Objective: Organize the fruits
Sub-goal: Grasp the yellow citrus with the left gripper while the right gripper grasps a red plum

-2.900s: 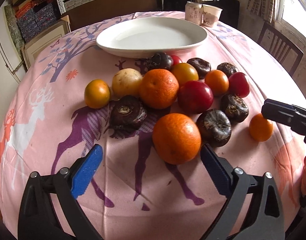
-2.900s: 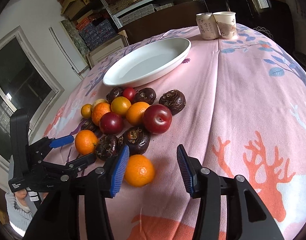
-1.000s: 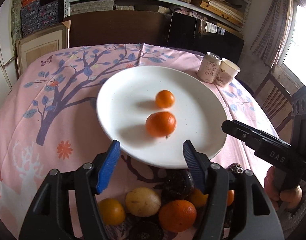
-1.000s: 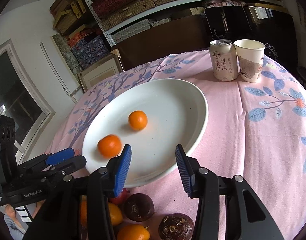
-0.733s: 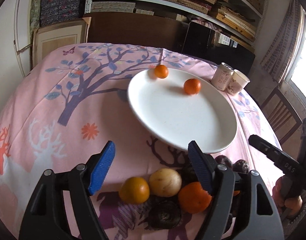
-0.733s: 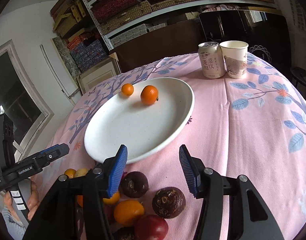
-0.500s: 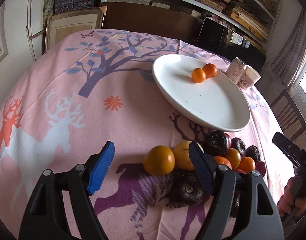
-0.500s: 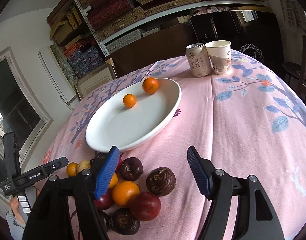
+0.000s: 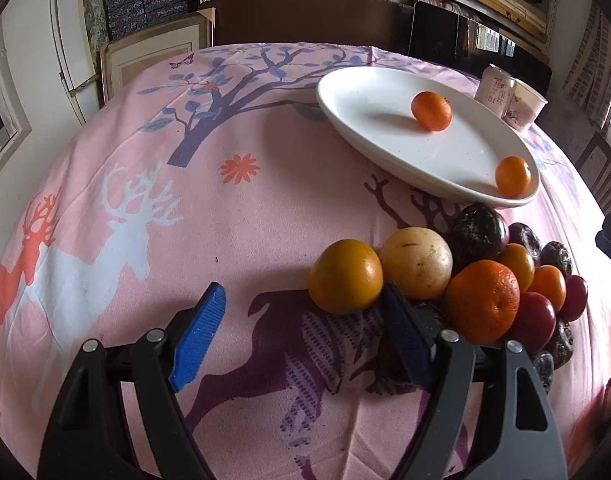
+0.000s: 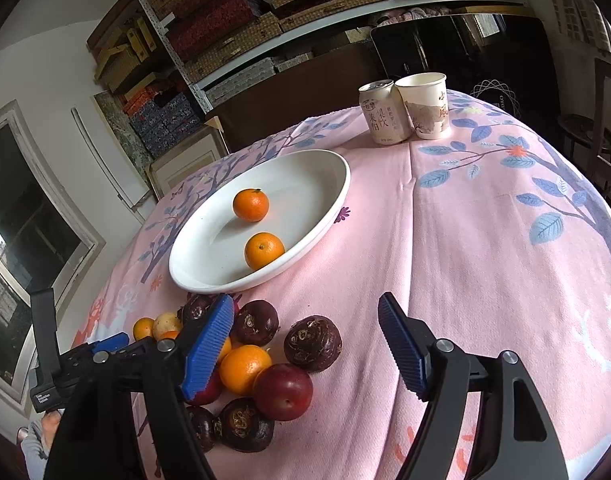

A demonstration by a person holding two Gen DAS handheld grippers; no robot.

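A white plate (image 9: 345, 120) (image 10: 337, 208) at the back of the pink tablecloth holds two small oranges (image 9: 431, 111) (image 10: 264, 251). The loose pile lies in front of it: a yellow-orange fruit (image 9: 345, 276), a pale yellow one (image 9: 415, 262), a big orange (image 9: 483, 300), dark brown fruits (image 10: 312, 344) and red plums (image 10: 283, 392). My left gripper (image 9: 301, 304) hovers low at the pile's left end, jaws opening, only cloth between them. My right gripper (image 10: 305, 308) hangs over the pile's right side, jaws opening; a dark brown fruit shows in the gap, untouched.
A drink can (image 10: 381, 114) and a paper cup (image 10: 425, 106) stand at the table's far edge behind the plate. A wooden chair (image 9: 601, 176) is off the right side. Shelves and boxes line the wall. A hand (image 10: 37, 432) holds the left gripper.
Both grippers carried an orange each to the plate, let them go and drew back to the pile. The two oranges rolled about on the plate. Both sets of jaws stand wider.
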